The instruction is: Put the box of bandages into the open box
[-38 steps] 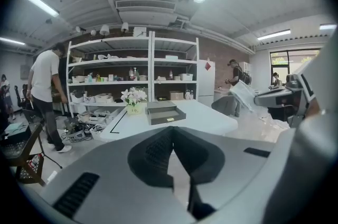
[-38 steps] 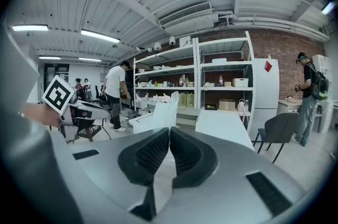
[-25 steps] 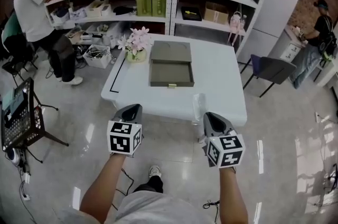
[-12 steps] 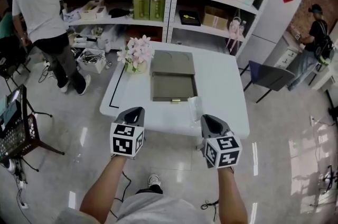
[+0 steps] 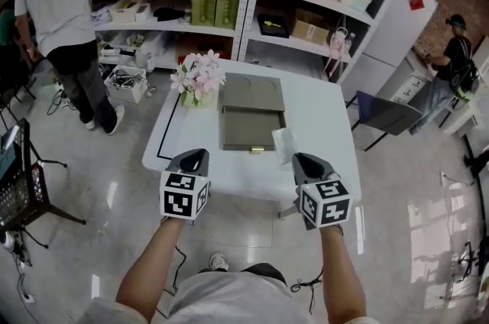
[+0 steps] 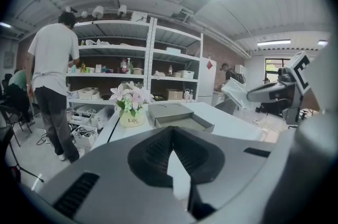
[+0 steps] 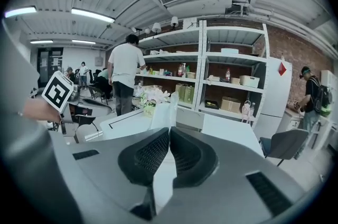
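Both grippers are hanging short of the table with nothing in them. The left gripper [image 5: 192,156] and the right gripper [image 5: 304,160] are each showing ribbed jaws pressed together at the tips. Judging from this, the reach for the box of bandages [image 5: 283,144] is only beginning, and the right gripper is sitting nearer to it, looking almost straight at it. Doing the step well is probably calling for spreading those jaws before arriving, coming in level, and closing across the narrow sides low enough that the tall box is not tipping. It is standing near the front edge of the table [image 5: 321,112], so a careless nudge could be sending it off. The box of bandages is standing upright just beside the front right corner of the open box [image 5: 251,128], with a pot of flowers [image 5: 196,76] further off to the left. It is looking pale and whitish, tall and thin, perhaps wrapped in clear film — likely light and easy to squash, so a gentle squeeze is seeming wise
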